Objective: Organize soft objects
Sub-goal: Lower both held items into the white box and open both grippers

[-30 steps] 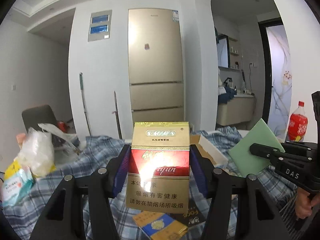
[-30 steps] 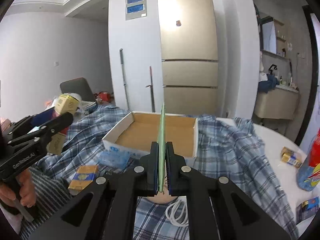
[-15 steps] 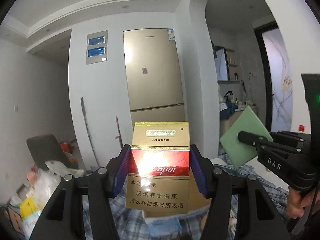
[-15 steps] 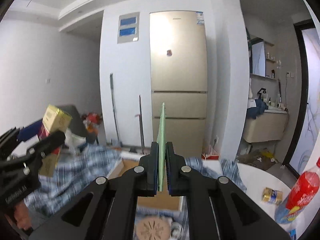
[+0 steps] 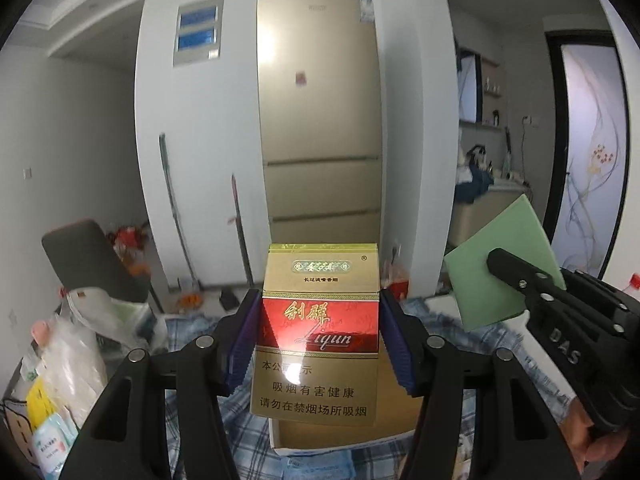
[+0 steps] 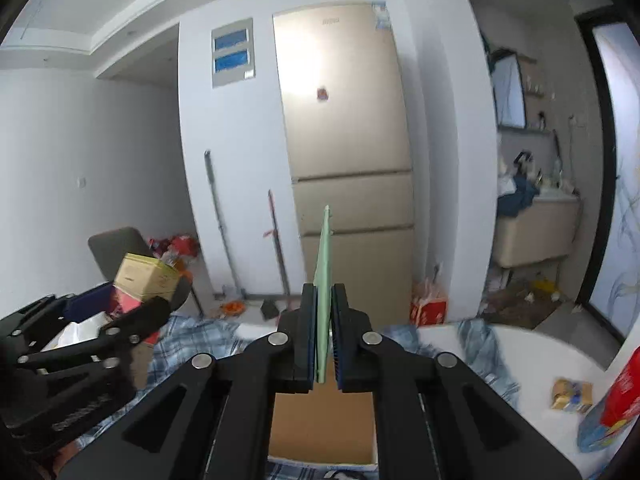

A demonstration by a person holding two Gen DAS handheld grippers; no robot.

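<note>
A white-walled room formed the background, with a tall gold refrigerator [image 5: 320,120] at the centre of both views and a frosted glass door [image 5: 588,160] at the right edge of the left wrist view. Below lay a surface covered by a blue plaid cloth [image 6: 192,340], carrying an open cardboard box [image 6: 324,428] at the lower centre of each view.

Left wrist view: the left gripper [image 5: 320,344] was clenched on a gold-and-red cigarette pack [image 5: 320,332], held upright in the centre of the frame, its two blue-padded fingers [image 5: 242,344] pressing the pack's left and right sides. The pack was raised above the box, whose brown interior showed beneath it. Plastic bags and packets [image 5: 60,360] were heaped at the lower left.

Right wrist view: the right gripper [image 6: 324,336] was clamped on a thin green sheet [image 6: 323,272], seen edge-on and rising vertically at the centre of the frame, above the near part of the box. In the left wrist view the same sheet [image 5: 500,264] appeared face-on at the middle right, tilted, with a black finger of the right gripper lying across it.

At the lower right of the right wrist view, a small yellow packet [image 6: 570,394] and a red-labelled item [image 6: 620,396], cut off by the frame edge, rested on the bare white part of the surface [image 6: 500,364]
</note>
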